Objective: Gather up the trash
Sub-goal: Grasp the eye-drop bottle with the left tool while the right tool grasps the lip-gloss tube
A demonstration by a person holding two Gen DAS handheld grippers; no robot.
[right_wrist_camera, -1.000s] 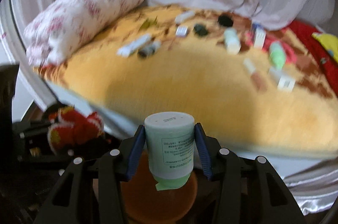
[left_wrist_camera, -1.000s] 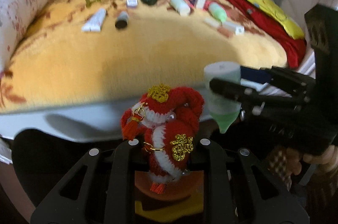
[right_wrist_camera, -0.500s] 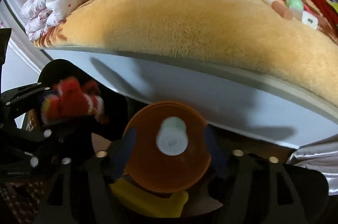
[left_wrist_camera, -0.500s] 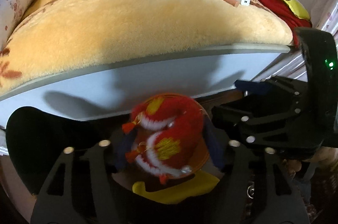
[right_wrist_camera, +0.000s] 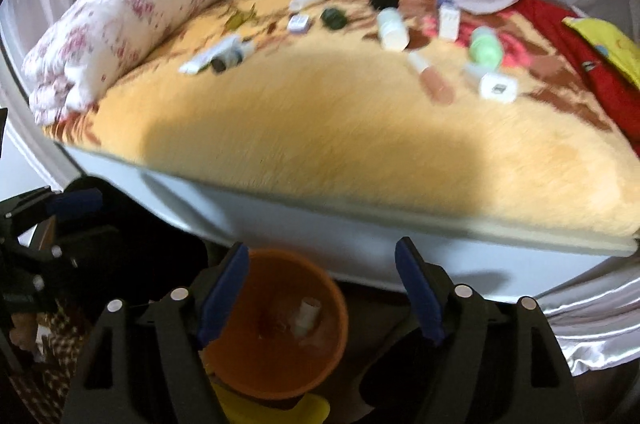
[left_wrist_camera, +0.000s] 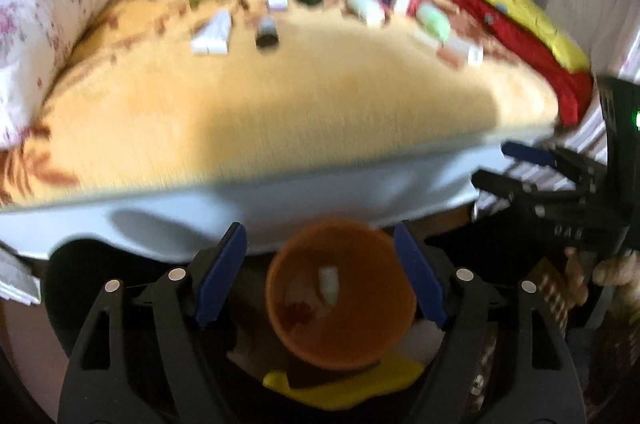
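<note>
Left gripper [left_wrist_camera: 320,276]: jaws spread, just been opening, nothing between the pads; the orange bin [left_wrist_camera: 340,300] sat directly below the gap. Right gripper [right_wrist_camera: 322,288]: the same, jaws wide and just been opening, empty, the bin [right_wrist_camera: 276,324] below and a little toward its left finger. Inside the bin, a pale bottle [right_wrist_camera: 306,310] and a red smear, too blurred to name. Remaining trash lay ahead and above both grippers, along the far side of the yellow blanket [right_wrist_camera: 340,128], well apart from the fingers. On the right gripper's side: a white bottle [right_wrist_camera: 392,26], a green bottle [right_wrist_camera: 486,48], a pinkish tube [right_wrist_camera: 434,80], long axes running roughly away from the camera. On the left's: a white tube [left_wrist_camera: 212,34]. The right hand looked better placed for the bottles, the left for the tube.
</note>
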